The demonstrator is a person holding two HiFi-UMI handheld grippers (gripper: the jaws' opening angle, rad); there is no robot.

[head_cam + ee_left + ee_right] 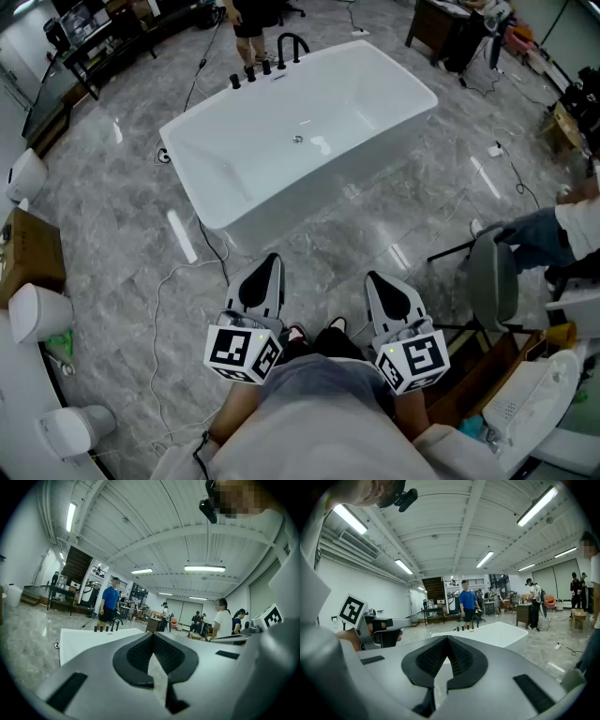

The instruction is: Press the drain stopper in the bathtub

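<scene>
The white bathtub [375,89] holds only its drain stopper [298,139], mid-bottom. Well short of it, the left tool [272,260] and right tool [373,277] are both closed, jaws together.

The head view looks steeply down at the bathtub [281,187]; both gripper views look level at it, from well back.

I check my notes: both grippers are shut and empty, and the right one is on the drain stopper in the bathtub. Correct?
No. The head view shows the right gripper shut and empty but held near the person, short of the bathtub; nothing touches the drain stopper.
</scene>
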